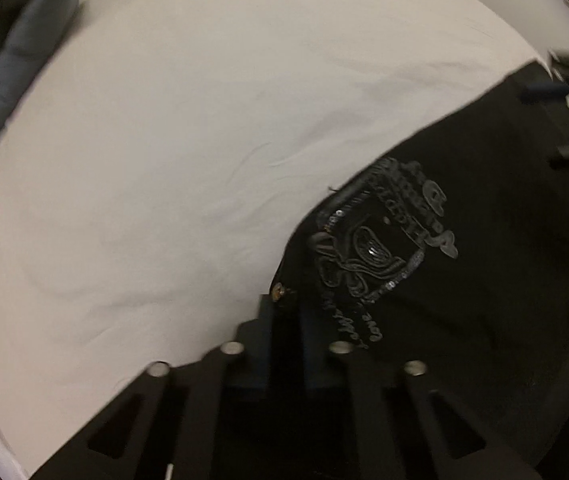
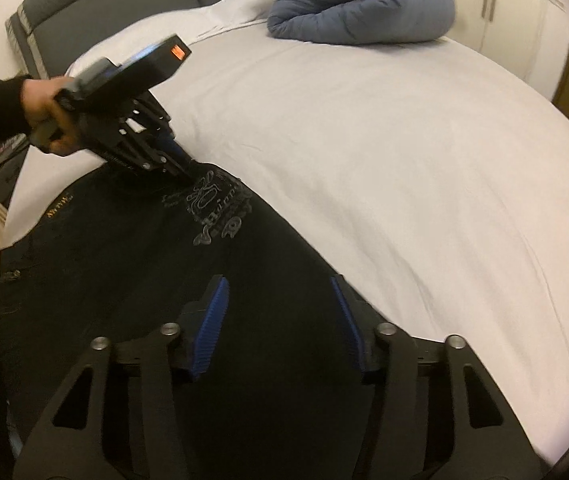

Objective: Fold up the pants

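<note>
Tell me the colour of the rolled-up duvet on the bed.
Greyish blue; the duvet shows best in the right wrist view.

Black pants (image 2: 124, 240) carry grey embroidered lettering (image 2: 216, 208) just beyond the blue ribbed fingers (image 2: 212, 320); white bedsheet (image 2: 404, 140), slate-blue quilted duvet (image 2: 364, 8).

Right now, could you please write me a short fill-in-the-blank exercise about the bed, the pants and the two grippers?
1. The black embroidered pants lie on a ____ bed sheet.
2. The left gripper is ____ on the pants' edge beside the embroidery.
3. The right gripper has ____ ribbed pads, jaws apart above the pants.
4. A rolled ____ quilted duvet rests at the bed's far end.

Missing words: white; shut; blue; blue-grey
</note>
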`<state>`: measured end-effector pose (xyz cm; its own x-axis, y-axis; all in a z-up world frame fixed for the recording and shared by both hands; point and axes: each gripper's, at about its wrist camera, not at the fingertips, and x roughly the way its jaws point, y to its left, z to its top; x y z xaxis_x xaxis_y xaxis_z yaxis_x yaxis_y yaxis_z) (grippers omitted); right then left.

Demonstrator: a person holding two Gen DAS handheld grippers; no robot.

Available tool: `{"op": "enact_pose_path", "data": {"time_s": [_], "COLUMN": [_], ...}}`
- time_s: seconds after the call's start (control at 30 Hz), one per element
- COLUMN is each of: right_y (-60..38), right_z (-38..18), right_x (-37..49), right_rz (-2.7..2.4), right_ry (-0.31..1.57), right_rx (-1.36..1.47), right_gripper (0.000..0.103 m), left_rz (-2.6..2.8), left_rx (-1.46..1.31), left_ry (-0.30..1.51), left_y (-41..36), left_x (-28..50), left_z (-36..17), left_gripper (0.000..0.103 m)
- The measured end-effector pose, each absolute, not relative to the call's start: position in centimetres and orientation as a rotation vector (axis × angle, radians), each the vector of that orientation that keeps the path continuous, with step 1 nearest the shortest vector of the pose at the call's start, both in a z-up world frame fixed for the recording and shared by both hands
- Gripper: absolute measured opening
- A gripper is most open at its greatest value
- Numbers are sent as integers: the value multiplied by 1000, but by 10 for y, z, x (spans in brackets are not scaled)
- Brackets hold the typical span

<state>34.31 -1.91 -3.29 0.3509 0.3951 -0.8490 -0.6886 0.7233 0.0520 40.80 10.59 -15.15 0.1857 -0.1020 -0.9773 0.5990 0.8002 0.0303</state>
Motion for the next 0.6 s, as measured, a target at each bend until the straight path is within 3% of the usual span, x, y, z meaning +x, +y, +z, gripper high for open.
{"op": "enact_pose_path", "data": {"time_s": [0.37, 0.6], "right_y": [46, 69], "right_z": [-43, -49], "right_x": [369, 374], "right_rz": [805, 844], "right_ry": [1048, 1114], "right_rx": [-478, -540], "right_gripper": [42, 41], "left_rz": [-497, -490], "left_rx": [549, 562], "left_ry": [959, 908], "left_y": [111, 105], "left_x": [308, 282], "left_z": [-93, -99], "left_gripper": [5, 5]}}
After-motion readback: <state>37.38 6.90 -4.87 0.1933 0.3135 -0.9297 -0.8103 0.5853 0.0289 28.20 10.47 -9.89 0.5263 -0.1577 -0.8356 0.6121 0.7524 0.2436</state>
